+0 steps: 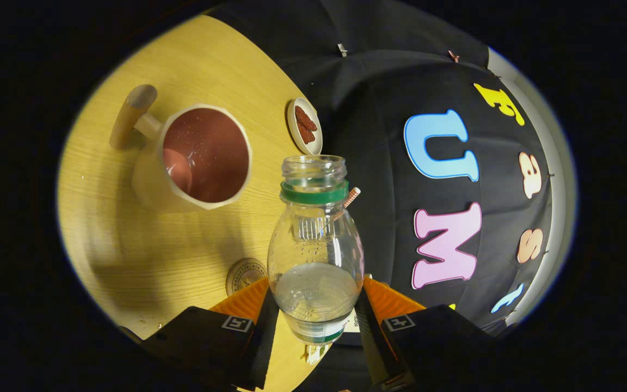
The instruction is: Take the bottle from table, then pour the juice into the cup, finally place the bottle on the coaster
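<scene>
My gripper [313,321] is shut on a clear plastic bottle [314,245], both fingers pressing its lower body. The bottle has a green neck ring, no cap, and a little clear liquid low inside. The view is rolled, so the table looks tilted. Beyond the fingers and to the left stands a cream cup [194,158] with a wooden handle, its reddish inside wet with some liquid at the bottom. A round brown coaster [245,275] lies on the wooden table [128,256] just left of the bottle's base, partly hidden by the fingers.
A small white dish [305,125] with dark red pieces sits near the table's far edge, beyond the bottle's mouth. A striped straw-like bit [352,196] pokes out behind the bottle's neck. The booth's black cloth wall rises past the table edge on the right.
</scene>
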The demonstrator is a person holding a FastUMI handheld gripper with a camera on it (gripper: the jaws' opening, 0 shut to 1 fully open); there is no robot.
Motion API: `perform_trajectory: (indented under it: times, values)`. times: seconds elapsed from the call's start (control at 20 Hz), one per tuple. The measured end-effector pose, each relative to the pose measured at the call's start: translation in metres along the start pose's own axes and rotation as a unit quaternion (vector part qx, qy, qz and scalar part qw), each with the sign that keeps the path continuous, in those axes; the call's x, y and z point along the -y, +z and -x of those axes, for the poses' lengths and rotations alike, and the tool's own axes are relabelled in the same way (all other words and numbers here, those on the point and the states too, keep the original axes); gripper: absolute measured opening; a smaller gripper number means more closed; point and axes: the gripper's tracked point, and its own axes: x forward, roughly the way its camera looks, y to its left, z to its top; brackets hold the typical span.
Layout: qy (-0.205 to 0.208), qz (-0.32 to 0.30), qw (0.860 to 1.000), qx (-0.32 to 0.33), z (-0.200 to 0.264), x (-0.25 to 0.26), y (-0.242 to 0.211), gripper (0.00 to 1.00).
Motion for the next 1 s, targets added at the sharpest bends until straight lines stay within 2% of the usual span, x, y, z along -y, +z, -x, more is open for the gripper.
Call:
perform_trajectory:
  times: [0.7, 1.0]
  values:
    - [-0.007, 0.117, 0.993, 0.009, -0.015, -0.006, 0.009, 0.72]
    - [-0.008, 0.141, 0.990, 0.010, -0.019, -0.008, 0.010, 0.72]
